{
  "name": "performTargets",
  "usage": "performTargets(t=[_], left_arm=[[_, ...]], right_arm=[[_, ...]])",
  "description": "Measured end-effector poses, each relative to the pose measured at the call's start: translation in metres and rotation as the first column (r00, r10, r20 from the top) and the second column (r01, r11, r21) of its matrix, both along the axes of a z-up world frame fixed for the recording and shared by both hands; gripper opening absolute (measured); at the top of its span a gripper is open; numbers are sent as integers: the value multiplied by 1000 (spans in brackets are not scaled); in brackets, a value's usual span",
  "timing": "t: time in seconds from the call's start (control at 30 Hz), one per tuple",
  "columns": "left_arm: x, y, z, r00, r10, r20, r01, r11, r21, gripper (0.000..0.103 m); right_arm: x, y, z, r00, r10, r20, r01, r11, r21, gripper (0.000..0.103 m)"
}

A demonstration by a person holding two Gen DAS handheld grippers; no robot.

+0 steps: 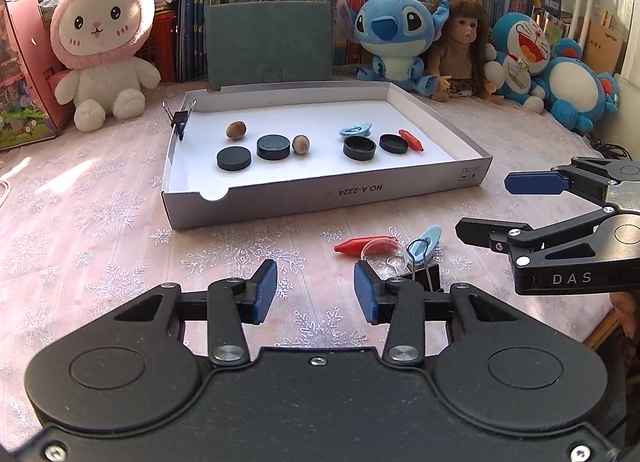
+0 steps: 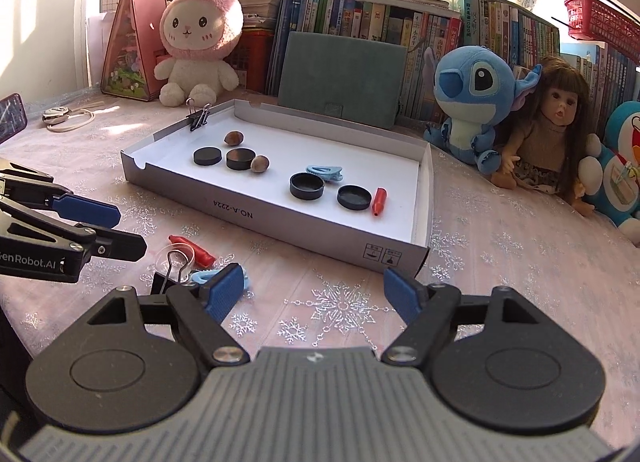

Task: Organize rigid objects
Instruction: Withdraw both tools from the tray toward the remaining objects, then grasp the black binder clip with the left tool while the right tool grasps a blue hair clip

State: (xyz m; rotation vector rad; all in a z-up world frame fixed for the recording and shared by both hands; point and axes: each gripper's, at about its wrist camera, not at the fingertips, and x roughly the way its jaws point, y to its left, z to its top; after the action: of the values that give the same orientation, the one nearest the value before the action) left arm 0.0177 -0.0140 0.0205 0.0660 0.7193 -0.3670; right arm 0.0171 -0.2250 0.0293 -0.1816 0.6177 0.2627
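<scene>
both grippers hanging over the table's (image 1: 100,222) near edge, left gripper (image 1: 315,292) jaws partly apart, nothing in them, right gripper (image 2: 314,296) wide open, empty, little pile (image 1: 396,252) of clips just ahead, white tray (image 1: 320,198) further in

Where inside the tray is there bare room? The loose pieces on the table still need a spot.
Free: the tray's back strip behind the nuts, and its near left corner by the notch. Crowded: the middle row of black discs.

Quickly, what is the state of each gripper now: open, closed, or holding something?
Left gripper: open, partly closed, nothing between its pads, holding nothing.
Right gripper: wide open, holding nothing.
</scene>
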Motion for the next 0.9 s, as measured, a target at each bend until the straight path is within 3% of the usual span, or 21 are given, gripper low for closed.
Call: performTargets(t=[0.63, 0.9], left_arm=[[10, -31, -11, 999, -39, 6, 39, 999, -17, 39], [21, -29, -13, 1000, 13, 20, -13, 1000, 2, 39]], right_arm=[[-11, -1, -13, 1000, 4, -18, -5, 999, -36, 86], [-12, 6, -17, 999, 34, -21, -35, 999, -39, 86]])
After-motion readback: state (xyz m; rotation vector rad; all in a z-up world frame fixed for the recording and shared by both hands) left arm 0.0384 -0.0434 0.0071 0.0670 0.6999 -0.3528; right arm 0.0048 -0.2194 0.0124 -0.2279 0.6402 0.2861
